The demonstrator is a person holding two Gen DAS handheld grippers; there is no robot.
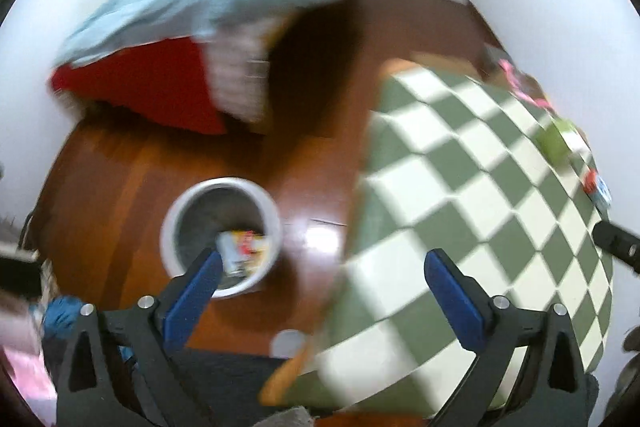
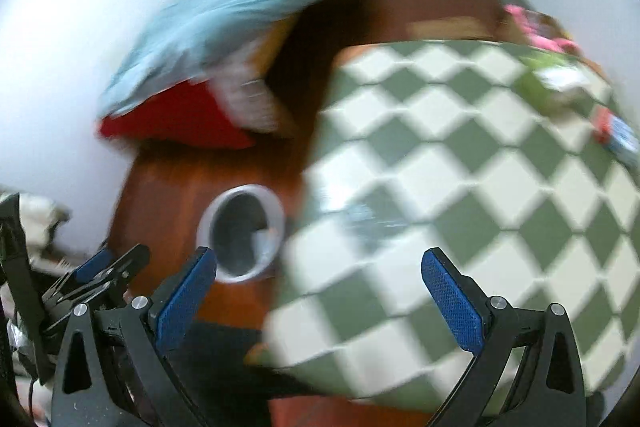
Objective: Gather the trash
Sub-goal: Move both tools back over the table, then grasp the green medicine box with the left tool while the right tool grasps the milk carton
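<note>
Left wrist view, blurred: bin (image 1: 222, 233) on the wood floor (image 1: 120, 179) left of the checkered desk (image 1: 460, 227), one colourful wrapper (image 1: 244, 251) already inside, so at least one piece looks collected. Left hand-held gripper (image 1: 322, 267) spread wide, empty, hanging above the bin and the desk edge. Right hand-held gripper (image 2: 318, 267) also wide, empty, over the desk's near left part. Left to do, as far as shown: a green item (image 1: 554, 143) and a red-blue packet (image 1: 598, 187) on the desk's far right side, plus something pink (image 1: 520, 83) beyond them, too smeared to identify. Judged partway done; the right view shows the bin's inside only dimly.
</note>
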